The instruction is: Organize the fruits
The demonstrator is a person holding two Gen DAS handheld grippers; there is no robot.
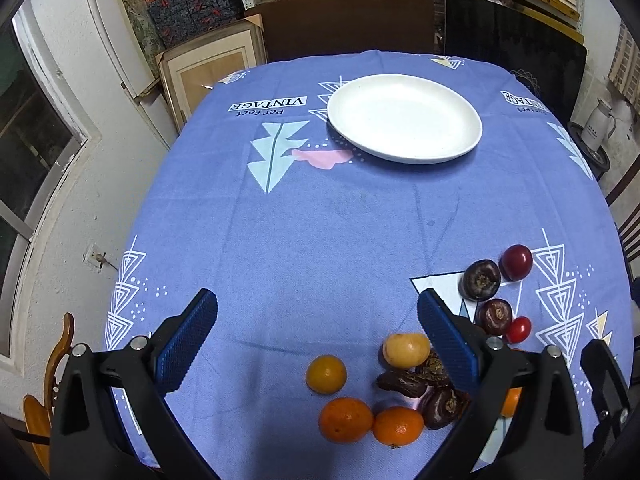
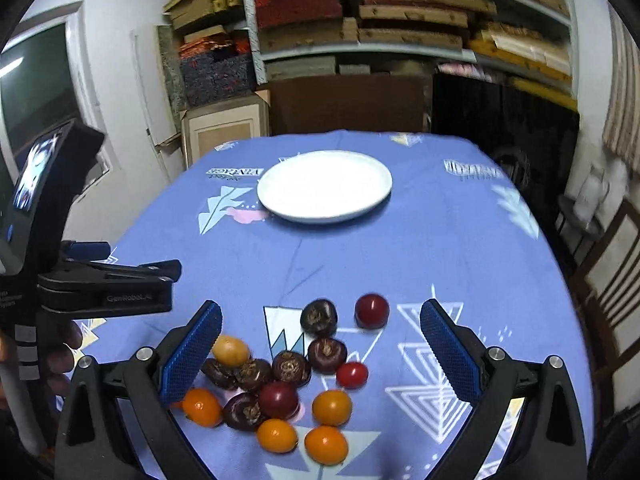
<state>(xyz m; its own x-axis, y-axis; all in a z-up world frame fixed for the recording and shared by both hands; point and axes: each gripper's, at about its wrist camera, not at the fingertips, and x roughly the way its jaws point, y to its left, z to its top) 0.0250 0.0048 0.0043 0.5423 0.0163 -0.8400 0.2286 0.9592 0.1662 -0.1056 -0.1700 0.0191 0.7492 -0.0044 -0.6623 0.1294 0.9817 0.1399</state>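
White plate (image 2: 324, 186) bare at 12 o'clock | fruits (image 2: 280, 380) heaped at 6 o'clock, none held | left gripper (image 1: 316, 336) and right gripper (image 2: 320, 348) both spread wide, holding nothing | risk: round fruits touch, a grab can nudge neighbours rolling off table (image 2: 460, 248)

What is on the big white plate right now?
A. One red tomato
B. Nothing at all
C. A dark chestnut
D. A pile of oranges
B: the white plate sits bare at the far side of the table, while all the fruits lie in a cluster on the blue tablecloth near the open tongs.
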